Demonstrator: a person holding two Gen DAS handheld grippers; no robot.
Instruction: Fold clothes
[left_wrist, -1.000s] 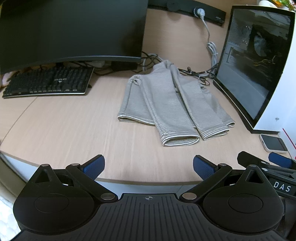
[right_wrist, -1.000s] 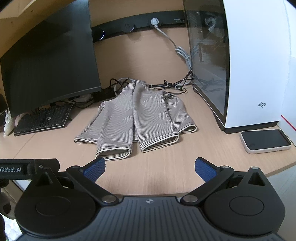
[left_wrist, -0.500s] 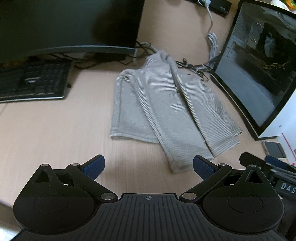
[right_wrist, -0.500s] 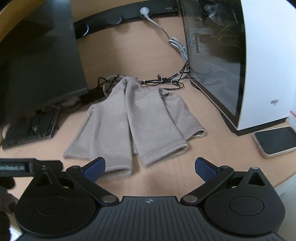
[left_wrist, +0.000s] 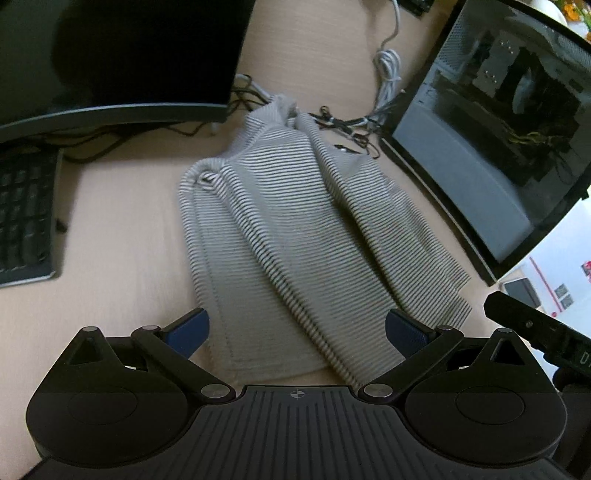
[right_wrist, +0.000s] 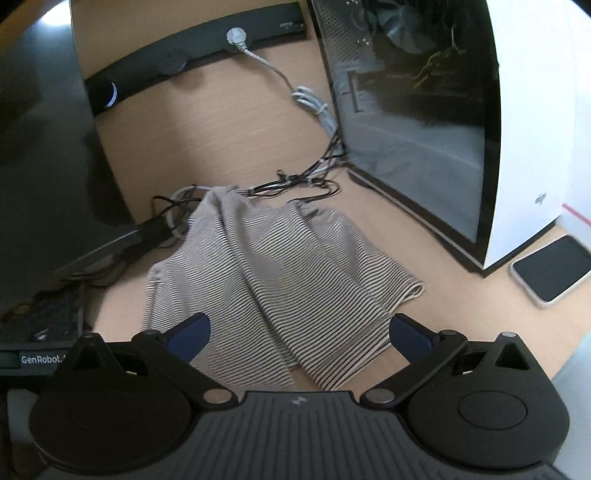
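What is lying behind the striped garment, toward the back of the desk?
Behind the striped garment a tangle of black and grey cables runs toward the computer case. The cloth's far edge covers part of them, so where they end cannot be seen.

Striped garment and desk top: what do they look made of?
Striped garment: looks like a soft ribbed knit, grey with fine dark stripes, matte; it drapes in folds and has banded hems. Fibre can't be told.
Desk top: pale wood-grain surface, probably laminate or veneer; flat, low sheen, with fine, even grain lines.
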